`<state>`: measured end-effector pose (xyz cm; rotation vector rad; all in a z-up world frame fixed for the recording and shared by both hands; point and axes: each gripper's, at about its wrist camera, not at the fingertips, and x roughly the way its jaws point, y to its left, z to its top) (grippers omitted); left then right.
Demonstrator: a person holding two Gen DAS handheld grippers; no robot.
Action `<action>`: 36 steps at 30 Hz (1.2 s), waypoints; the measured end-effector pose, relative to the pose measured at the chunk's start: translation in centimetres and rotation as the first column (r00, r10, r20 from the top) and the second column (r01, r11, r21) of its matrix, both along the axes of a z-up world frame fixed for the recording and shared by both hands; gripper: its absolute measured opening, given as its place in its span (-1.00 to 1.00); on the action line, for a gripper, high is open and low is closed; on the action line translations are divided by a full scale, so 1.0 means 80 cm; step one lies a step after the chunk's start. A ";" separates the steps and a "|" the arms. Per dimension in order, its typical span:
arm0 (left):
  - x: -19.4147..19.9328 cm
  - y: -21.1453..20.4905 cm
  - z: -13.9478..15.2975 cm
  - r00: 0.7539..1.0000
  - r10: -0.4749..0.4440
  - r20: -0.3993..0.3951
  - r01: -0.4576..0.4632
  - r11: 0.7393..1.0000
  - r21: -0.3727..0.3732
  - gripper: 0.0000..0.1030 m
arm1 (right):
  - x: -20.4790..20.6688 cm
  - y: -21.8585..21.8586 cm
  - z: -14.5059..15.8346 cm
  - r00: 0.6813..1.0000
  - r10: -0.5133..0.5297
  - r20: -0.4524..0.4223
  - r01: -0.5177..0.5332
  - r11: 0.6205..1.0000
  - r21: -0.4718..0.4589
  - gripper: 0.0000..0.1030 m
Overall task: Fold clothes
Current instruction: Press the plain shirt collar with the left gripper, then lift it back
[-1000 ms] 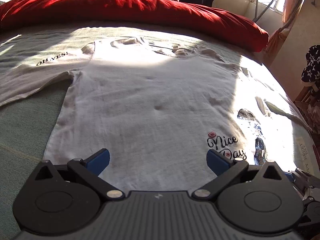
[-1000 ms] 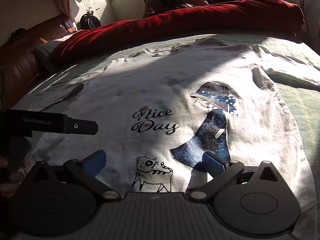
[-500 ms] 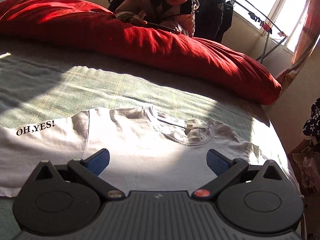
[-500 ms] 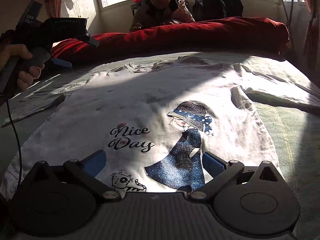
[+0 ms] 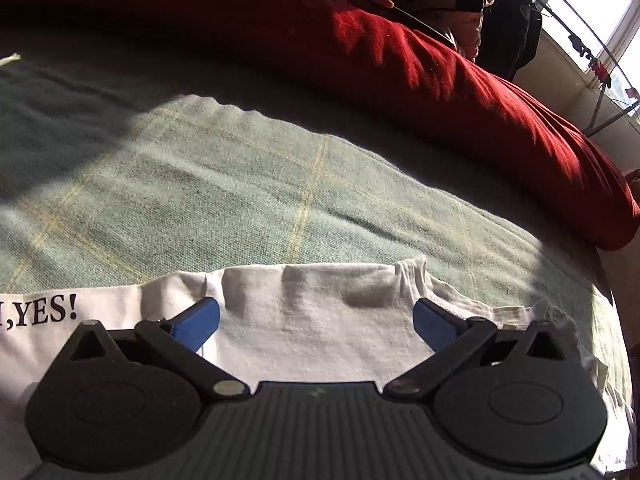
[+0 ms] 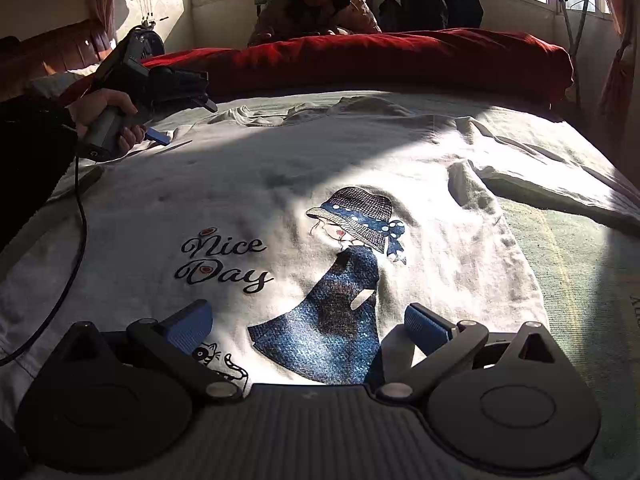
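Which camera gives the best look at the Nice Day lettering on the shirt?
The right wrist view. The Nice Day lettering sits whole and readable on the white shirt, beside the printed girl in a blue dress. The left wrist view shows only the shirt's shoulder edge and part of a sleeve print, not that lettering.

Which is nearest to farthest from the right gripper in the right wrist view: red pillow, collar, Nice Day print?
From the right gripper:
1. Nice Day print, just ahead, slightly left.
2. Collar, at the shirt's far end, left.
3. Red pillow, across the bed's far edge.
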<state>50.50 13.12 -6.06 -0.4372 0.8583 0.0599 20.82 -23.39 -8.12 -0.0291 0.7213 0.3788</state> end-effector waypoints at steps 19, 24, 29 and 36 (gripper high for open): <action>0.036 -0.081 0.011 0.994 -0.103 -0.031 0.105 0.993 0.062 0.99 | 0.002 -0.005 -0.002 1.000 0.001 -0.004 -0.001 1.000 0.023 1.00; -0.034 -0.083 0.088 0.987 -0.156 -0.037 0.160 0.976 0.148 0.99 | 0.000 -0.003 0.002 1.000 0.006 -0.007 -0.006 0.999 0.046 1.00; -0.139 -0.075 0.159 0.985 -0.173 -0.025 0.174 0.963 0.206 0.99 | -0.001 0.002 0.001 1.000 -0.014 0.004 0.014 1.000 0.015 1.00; -0.278 -0.093 0.150 0.958 -0.284 -0.035 0.284 0.930 0.234 0.99 | -0.034 0.018 0.015 0.999 -0.021 -0.027 0.020 0.999 -0.037 1.00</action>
